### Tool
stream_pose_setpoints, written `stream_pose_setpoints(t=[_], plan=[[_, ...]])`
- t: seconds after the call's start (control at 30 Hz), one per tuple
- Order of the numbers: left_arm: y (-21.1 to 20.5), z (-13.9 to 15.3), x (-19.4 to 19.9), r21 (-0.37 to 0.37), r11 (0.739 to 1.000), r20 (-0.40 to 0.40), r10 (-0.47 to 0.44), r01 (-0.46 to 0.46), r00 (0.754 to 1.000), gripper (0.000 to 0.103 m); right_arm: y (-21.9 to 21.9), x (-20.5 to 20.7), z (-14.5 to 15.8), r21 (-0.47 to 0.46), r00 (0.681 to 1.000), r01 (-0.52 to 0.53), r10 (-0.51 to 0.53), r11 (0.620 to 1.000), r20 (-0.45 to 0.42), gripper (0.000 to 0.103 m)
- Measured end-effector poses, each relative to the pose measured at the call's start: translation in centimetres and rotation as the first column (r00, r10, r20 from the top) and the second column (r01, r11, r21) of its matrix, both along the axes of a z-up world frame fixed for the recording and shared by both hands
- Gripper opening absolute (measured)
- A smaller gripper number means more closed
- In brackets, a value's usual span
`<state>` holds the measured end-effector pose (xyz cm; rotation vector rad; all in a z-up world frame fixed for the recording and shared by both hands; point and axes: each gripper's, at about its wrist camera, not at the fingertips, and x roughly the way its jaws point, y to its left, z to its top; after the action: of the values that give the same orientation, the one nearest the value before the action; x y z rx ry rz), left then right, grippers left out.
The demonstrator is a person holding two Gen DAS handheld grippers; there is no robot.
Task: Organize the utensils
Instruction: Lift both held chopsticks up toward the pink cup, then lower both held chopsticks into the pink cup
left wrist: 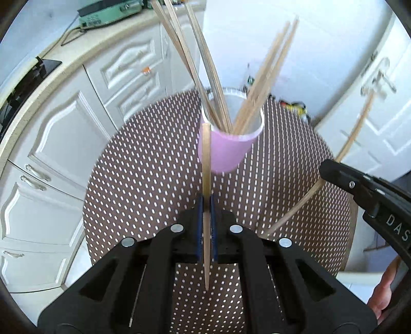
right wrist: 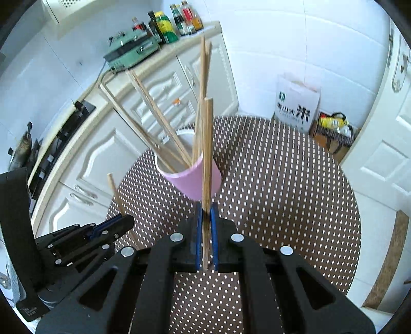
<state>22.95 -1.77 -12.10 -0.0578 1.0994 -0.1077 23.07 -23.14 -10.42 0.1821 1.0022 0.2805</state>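
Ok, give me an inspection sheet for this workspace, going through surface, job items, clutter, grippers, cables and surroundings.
Surface: round table with brown dotted cover.
Job's things: pink cup holding several chopsticks.
Clutter: nothing seen on the table.
Grippers: left gripper shut on one chopstick; right gripper shut on a chopstick pair.
Cables: cord from the green appliance.
Surroundings: white cabinets, bottles, paper bag, door.

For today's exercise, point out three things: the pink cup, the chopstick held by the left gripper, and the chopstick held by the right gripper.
pink cup (left wrist: 226,151), left wrist view, outer wall.
left gripper's chopstick (left wrist: 206,159), left wrist view, shaft above the pads.
right gripper's chopstick (right wrist: 207,159), right wrist view, mid-shaft.
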Motion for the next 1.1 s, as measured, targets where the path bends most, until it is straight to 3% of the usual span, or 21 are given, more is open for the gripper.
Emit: stream_pose_setpoints(t=[0.4, 0.7, 1.1], plan=[[1.1, 4.4, 1.8, -0.06, 0.996, 0.124, 0.07, -0.063, 0.99, 0.006, 0.3, 0.6, 3.8, 0.003, 0.994, -0.016, 0.015, 1.0, 0.106, 0.005], [1.4, 7.5, 2.1, -0.097, 0.993, 0.193, 0.079, -0.061, 0.978, 0.006, -0.3, 0.6, 6.5, 0.015, 0.985, -0.002, 0.0, 1.0, 0.17, 0.005], [1.0, 12.6, 2.5, -0.077, 0.996, 0.292, 0.062, -0.041, 0.954, 0.006, -1.3, 1.0, 11.3, 0.046, 0.958, 0.017, -0.03, 0.999, 0.286, 0.005]])
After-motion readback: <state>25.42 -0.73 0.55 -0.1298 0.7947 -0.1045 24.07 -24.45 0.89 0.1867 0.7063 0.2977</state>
